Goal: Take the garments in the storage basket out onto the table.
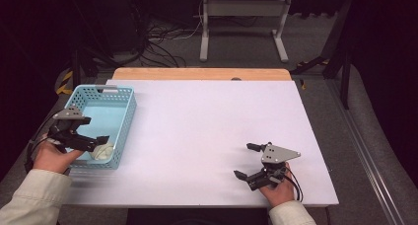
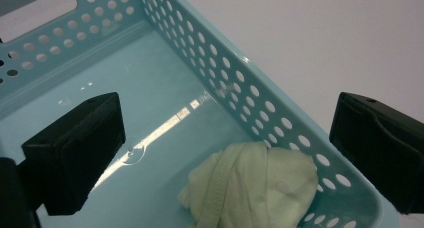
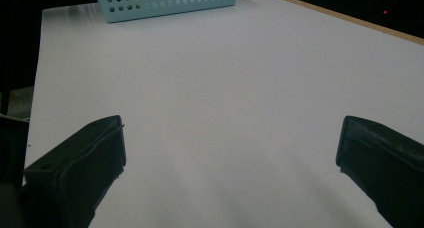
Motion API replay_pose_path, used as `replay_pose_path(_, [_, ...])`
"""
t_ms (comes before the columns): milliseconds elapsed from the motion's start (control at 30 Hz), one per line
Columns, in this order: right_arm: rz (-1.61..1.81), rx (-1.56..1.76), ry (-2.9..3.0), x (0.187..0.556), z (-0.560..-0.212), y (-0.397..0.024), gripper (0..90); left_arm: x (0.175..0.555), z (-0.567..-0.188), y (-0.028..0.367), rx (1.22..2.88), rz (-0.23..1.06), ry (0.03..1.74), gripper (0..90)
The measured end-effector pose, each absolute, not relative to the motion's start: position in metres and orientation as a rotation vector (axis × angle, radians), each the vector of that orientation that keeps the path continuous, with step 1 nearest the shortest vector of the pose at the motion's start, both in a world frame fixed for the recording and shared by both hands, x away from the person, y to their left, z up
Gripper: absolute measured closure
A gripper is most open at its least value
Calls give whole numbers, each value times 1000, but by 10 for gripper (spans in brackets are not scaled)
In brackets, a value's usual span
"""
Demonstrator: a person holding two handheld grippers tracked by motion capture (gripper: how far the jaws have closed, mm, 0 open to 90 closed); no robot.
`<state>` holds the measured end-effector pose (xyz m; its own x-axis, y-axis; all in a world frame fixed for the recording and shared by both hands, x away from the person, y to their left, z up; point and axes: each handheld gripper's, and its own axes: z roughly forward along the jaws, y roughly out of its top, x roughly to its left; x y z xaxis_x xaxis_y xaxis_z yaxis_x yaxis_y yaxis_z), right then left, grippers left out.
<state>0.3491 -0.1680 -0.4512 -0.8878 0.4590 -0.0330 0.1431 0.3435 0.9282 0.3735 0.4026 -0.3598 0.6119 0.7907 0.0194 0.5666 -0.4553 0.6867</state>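
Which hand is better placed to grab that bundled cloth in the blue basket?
Left. The left tongs hang open over the basket right beside the cloth, while the right tongs sit far across the table.

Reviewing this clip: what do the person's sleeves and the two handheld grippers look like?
Both sleeves are pale cream. Each hand holds a black two-jaw tool: the left gripper and right gripper each carry a grey three-cornered plate on top and trail a black cable. Up close, the jaws are blocky, matte black pads.
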Motion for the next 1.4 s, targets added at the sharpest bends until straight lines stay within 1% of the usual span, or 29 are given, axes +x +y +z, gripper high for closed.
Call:
replay_pose_path(167, [1563,542,2321,349,-451,-168,1,376,-365,403,2257,397,1095,24])
replay_pose_path(267, [1562,538,2320,349,-451,-168,1,378,-367,403,2292,390,1116,24])
replay_pose_path(533, [1558,541,2324,349,-451,-168,1,384,-377,401,2395,300,1150,33])
replay_pose_path(800, [1558,541,2325,349,-452,-168,1,388,-387,395,2469,253,1178,49])
replay_pose_path(1067, [1558,539,2327,349,-452,-168,2,393,-395,391,2502,171,1200,57])
replay_pose_path(1167, [1558,540,2334,349,-452,-167,3,394,-398,390,2514,144,1189,111])
replay_pose_path(1200, [1558,540,2334,349,-452,-167,3,395,-398,390,2526,150,1183,111])
replay_pose_path(1267, [1560,536,2334,349,-452,-167,3,395,-399,389,2525,126,1194,131])
replay_pose_path(1333, [1564,536,2336,349,-452,-167,3,396,-401,388,2545,80,1207,174])
replay_pose_path(1400, [1565,535,2336,349,-452,-167,3,396,-401,388,2540,70,1210,199])
